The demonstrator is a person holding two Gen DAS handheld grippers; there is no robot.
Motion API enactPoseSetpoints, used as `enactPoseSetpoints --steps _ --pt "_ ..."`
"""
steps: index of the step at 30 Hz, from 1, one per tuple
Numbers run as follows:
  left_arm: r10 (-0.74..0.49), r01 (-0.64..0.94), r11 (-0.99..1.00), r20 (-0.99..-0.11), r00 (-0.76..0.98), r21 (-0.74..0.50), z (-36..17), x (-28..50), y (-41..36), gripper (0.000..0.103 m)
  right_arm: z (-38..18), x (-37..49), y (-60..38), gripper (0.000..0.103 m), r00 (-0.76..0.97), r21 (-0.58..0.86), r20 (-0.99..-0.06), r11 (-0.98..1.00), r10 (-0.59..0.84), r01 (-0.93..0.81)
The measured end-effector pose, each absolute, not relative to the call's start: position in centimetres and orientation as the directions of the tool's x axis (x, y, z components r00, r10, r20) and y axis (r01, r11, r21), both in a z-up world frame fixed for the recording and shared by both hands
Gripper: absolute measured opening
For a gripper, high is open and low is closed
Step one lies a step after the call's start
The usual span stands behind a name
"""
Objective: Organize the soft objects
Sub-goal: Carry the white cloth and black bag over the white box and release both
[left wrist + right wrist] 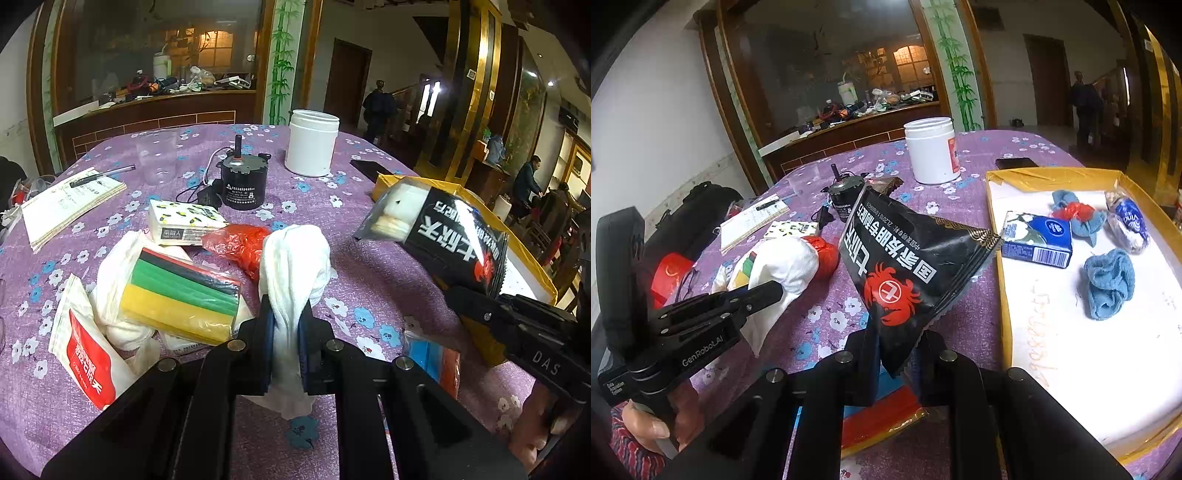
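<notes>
My left gripper (287,325) is shut on a white cloth (295,258) and holds it above the purple flowered tablecloth (369,280). It also shows in the right wrist view (790,266). My right gripper (899,350) is shut on a black snack bag with a red crab logo (905,266), lifted just left of the yellow-rimmed box (997,266). The bag also shows in the left wrist view (443,232). Inside the box lie a blue tissue pack (1038,240), two blue cloths (1108,284) and a wrapped blue pack (1128,225).
On the table lie a packet of coloured sponges (184,295), a red-and-white pouch (88,358), a tissue pack (184,221), a red plastic bag (240,243), a black motor (242,181), a white jar (312,144), a notebook with pen (70,203) and a phone (373,168).
</notes>
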State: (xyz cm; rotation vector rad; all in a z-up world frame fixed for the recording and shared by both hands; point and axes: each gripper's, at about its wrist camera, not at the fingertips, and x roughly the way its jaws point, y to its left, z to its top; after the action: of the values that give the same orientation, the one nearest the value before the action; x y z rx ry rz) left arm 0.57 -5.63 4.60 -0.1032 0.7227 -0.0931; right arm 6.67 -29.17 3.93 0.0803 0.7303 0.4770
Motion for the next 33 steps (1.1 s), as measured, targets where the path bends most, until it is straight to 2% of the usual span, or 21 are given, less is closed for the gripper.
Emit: enactPoseSetpoints --steps 9,20,28,33 --pt "-0.149 0.07 0.987 -0.649 0.747 -0.146 5.1 -0.1 -6.2 0.009 5.8 6.2 -32.1 0.014 0.688 0.264 -0.59 0.906 0.423 -0.331" --pt "-0.241 0.163 0.97 -0.645 0.725 -0.179 7.4 0.0 -10.5 0.009 6.7 6.6 -41.7 0.014 0.76 0.327 -0.572 0.936 0.307 -0.133" --pt "-0.351 0.284 0.936 -0.639 0.684 -0.21 9.4 1.7 -16.7 0.009 5.3 7.4 -46.1 0.014 0.761 0.353 -0.609 0.935 0.224 0.007" --pt "-0.402 0.346 0.911 -0.663 0.632 -0.222 8.9 3.3 -21.1 0.009 4.3 8.1 -47.7 0.014 0.739 0.338 -0.652 0.937 0.167 0.086"
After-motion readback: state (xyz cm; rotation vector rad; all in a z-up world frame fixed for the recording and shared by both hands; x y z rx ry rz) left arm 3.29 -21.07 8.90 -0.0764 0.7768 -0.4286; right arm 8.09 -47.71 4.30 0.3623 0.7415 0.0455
